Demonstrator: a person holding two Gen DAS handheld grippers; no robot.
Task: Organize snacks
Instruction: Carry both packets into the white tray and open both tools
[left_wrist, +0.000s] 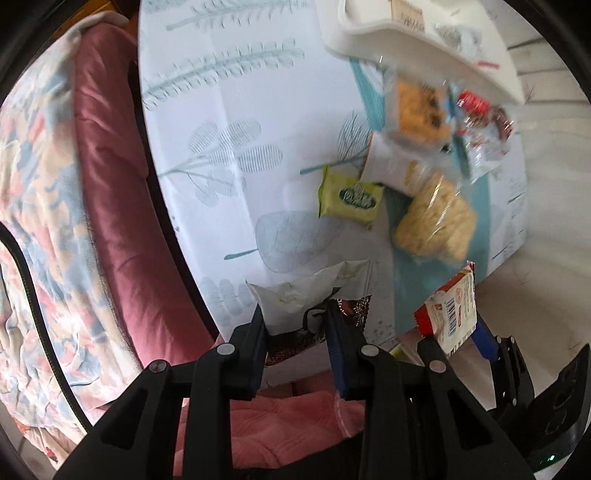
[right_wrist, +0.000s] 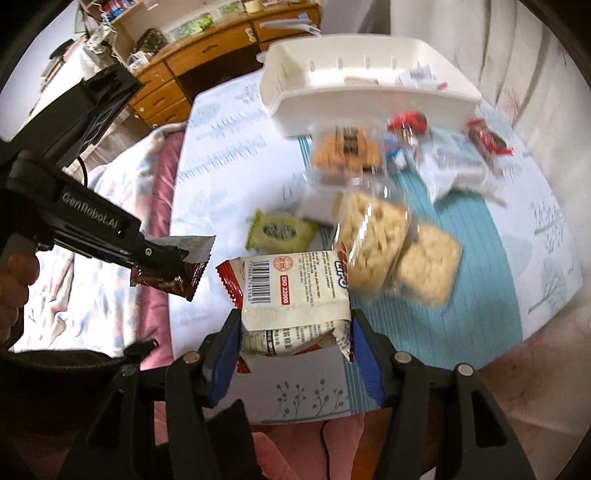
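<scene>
My left gripper (left_wrist: 297, 317) is shut on a brown and white snack packet (left_wrist: 295, 295), lifted above the table's near edge; the same packet (right_wrist: 173, 264) shows in the right wrist view beside the left gripper (right_wrist: 162, 258). My right gripper (right_wrist: 293, 332) is shut on a white and red snack pack (right_wrist: 295, 291), also raised; that pack (left_wrist: 448, 310) hangs at the lower right in the left wrist view. On the leaf-print tablecloth (left_wrist: 240, 110) lie a green packet (left_wrist: 349, 199), clear-wrapped rice crackers (left_wrist: 436, 223), a biscuit pack (left_wrist: 417, 107) and red-wrapped snacks (right_wrist: 406, 123).
A white plastic bin (right_wrist: 354, 98) stands at the table's far side, a few small items inside. A pink quilt and floral blanket (left_wrist: 55, 203) lie left of the table. A wooden desk with drawers (right_wrist: 207, 62) stands behind. A person's hand (right_wrist: 14, 280) grips the left handle.
</scene>
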